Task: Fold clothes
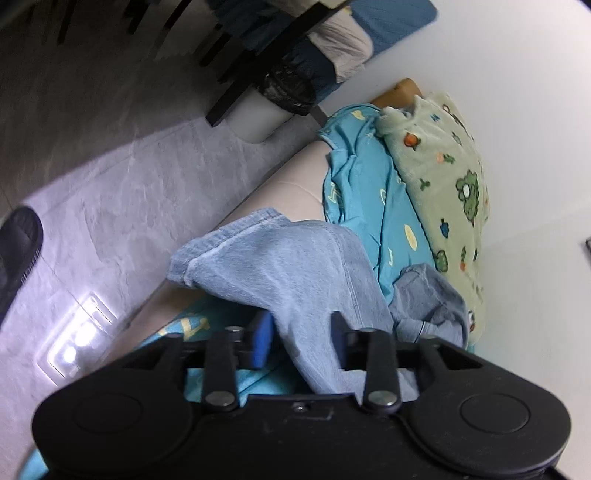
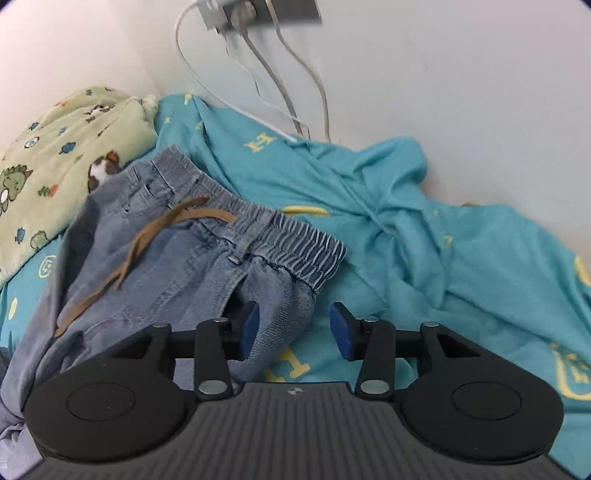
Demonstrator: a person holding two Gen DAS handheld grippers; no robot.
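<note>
left wrist view looks along the bed edge: the left hand-held gripper (image 1: 301,338) has a jeans leg (image 1: 280,266) running between its blue pads (image 1: 263,341), which stand parted with cloth filling the gap; whether they pinch the denim i cannot tell. the leg's hem hangs out over the side of the mattress (image 1: 291,177), above the grey floor (image 1: 110,184). beyond it lie a turquoise sheet (image 1: 364,192) with yellow prints and a green dinosaur blanket (image 1: 447,177) against the white wall (image 1: 517,110). a black slipper (image 1: 18,247) sits on the floor at the far left.

right wrist view shows the jeans (image 2: 177,258) spread on the sheet (image 2: 443,240), elastic waistband (image 2: 266,225) toward the wall and a brown drawstring (image 2: 147,240) trailing across the front. the right hand-held gripper (image 2: 294,328) is released, fingers apart, with a fold of denim at the hip lying between them, nearer the left pad. the blanket (image 2: 66,155) sits bunched at the left, touching the waistband corner. white cables (image 2: 280,92) drop from a wall socket (image 2: 258,14) onto the sheet.
</note>
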